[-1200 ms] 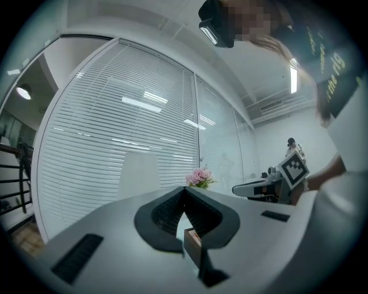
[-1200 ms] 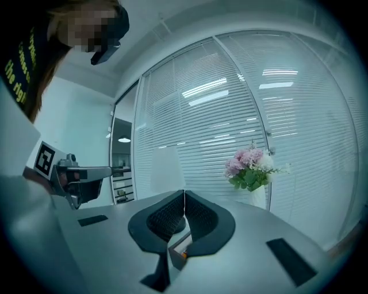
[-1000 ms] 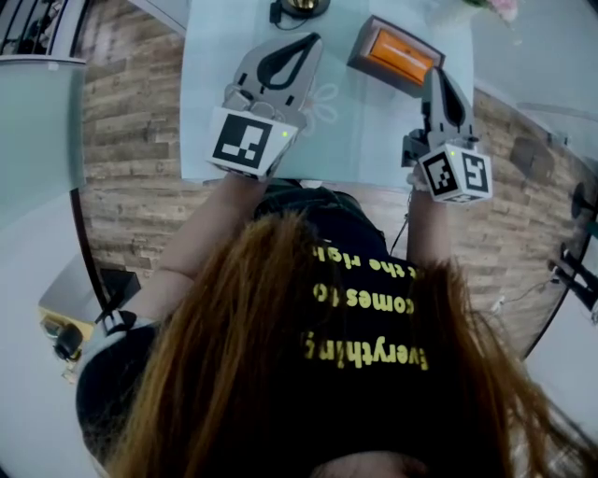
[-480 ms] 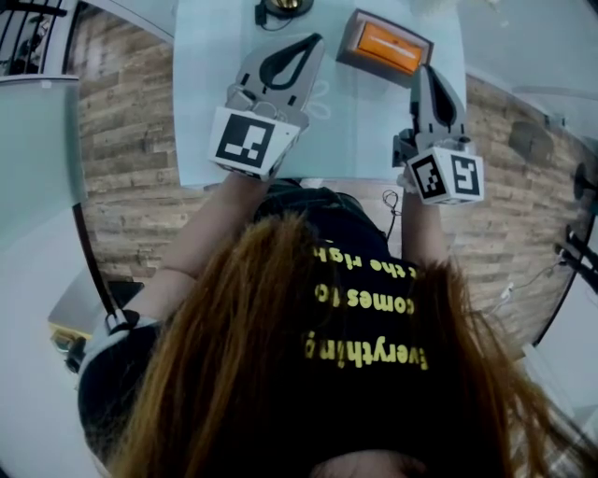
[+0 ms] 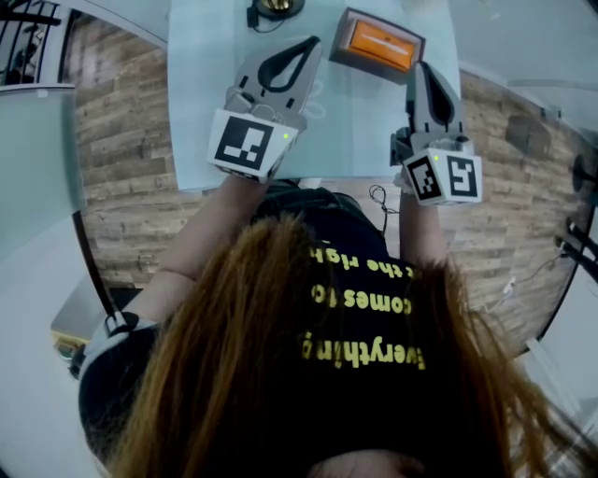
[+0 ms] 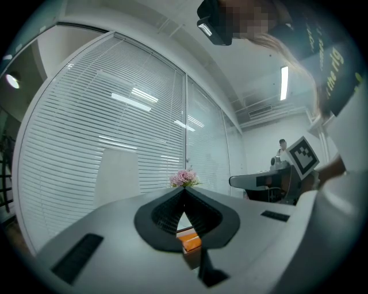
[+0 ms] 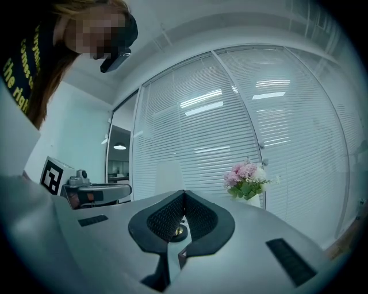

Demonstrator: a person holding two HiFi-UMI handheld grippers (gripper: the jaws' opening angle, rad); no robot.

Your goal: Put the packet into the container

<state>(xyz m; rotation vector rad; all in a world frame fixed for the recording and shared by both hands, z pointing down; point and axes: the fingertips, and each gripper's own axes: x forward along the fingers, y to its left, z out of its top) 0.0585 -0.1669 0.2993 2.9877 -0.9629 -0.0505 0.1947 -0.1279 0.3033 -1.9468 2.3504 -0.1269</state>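
A pale bench runs across the far side of the head view, with wood-plank floor to either side of it. On the bench, far and to the right, stands a grey container, and the orange packet lies inside it. The left tongs hang over the bench to the left of the container, clear of it, pointing away from the person. In the left gripper view the left tongs are pressed together at the tips and pinch nothing; through the loop-shaped gap behind the tips the orange packet shows further off. The right tongs point at the near right corner of the container; whether they touch it cannot be told from above. In the right gripper view the right tongs are likewise pressed together with nothing between them, and through their gap a dark round object with a brass-coloured centre shows on the bench; from above, that object sits at the far edge, left of the container. A bunch of pink flowers stands in front of a glass wall with white blinds. The person's long hair and a black shirt with yellow lettering fill the near half of the head view.
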